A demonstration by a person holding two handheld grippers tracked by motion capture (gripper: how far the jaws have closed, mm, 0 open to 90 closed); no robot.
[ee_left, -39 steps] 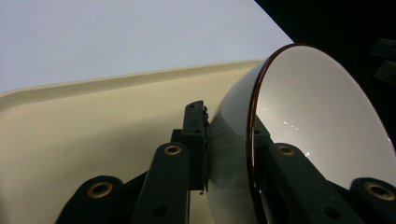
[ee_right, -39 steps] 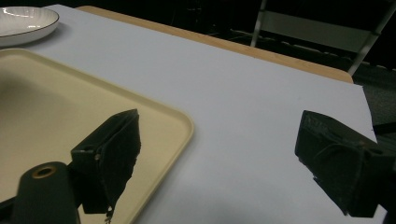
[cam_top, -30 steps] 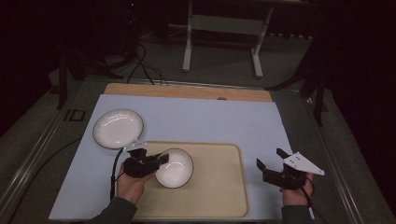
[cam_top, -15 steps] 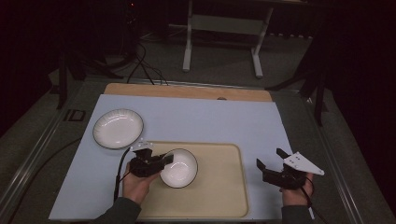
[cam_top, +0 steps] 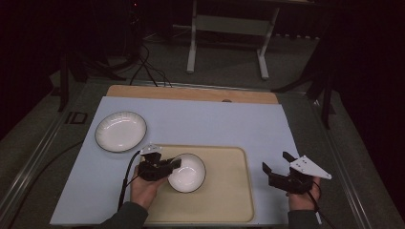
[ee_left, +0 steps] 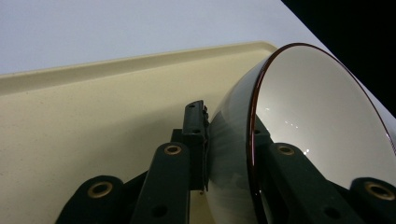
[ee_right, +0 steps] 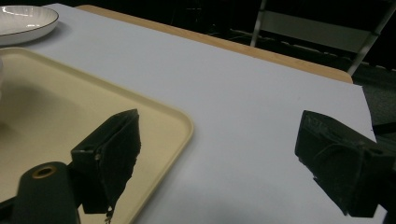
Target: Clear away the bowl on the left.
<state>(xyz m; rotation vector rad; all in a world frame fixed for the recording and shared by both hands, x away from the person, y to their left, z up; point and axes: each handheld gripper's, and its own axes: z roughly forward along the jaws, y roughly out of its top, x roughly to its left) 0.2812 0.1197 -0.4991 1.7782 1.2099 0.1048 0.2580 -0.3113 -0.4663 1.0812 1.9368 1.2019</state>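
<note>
Bowl (cam_top: 186,172): over cream tray (cam_top: 229,200), rim pinched, tilted | Left gripper (cam_top: 173,165): jaws clamped across bowl wall | Right gripper (cam_top: 277,166): jaws wide apart, empty, beside tray | Plate (cam_top: 120,131): well apart on mat | Advice: lower level, release once base seats flat.

We note a white plate (cam_top: 120,131) with a dark rim lying flat on the pale blue mat (cam_top: 215,124), at about ten o'clock from the mat's centre; in the right gripper view the same plate (ee_right: 23,21) sits at the eleven o'clock corner. The mat covers a wooden tabletop (cam_top: 191,93), whose bare strip shows along the twelve o'clock edge. Beyond that edge, at twelve o'clock, we record a grey metal stand (cam_top: 227,28) on two feet. At eleven o'clock, black cables (cam_top: 145,64) trail across the dark floor (cam_top: 110,67).
</note>
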